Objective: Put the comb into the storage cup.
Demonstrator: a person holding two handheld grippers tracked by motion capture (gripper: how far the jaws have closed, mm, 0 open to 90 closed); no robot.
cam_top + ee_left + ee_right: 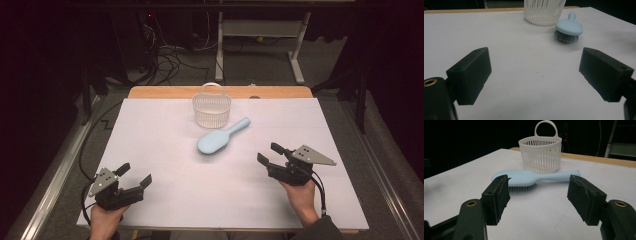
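Inspecting from largest to smallest. Table (165,200): covered by a white sheet, with a strip of bare wood showing along the far edge at 12 o'clock. Basket (212,110): white, slatted, handle loop upright, standing near the far edge just short of that strip. Brush (220,137): pale blue, lying bristles down on the sheet, its head toward 7 o'clock and its handle toward 1 o'clock, the handle end close beside the basket's base; I cannot tell whether they touch. Relative to the table centre the brush sits slightly toward 12 o'clock.

My right gripper (270,153) is at about 4 o'clock from the brush, held above the sheet and aimed at it. Its jaws stand wide apart with nothing between the pads; in the right gripper view the brush lies beyond them, apart from both.

My left gripper (134,175) is at about 7 o'clock from the brush, well apart from it, jaws wide apart and holding nothing.
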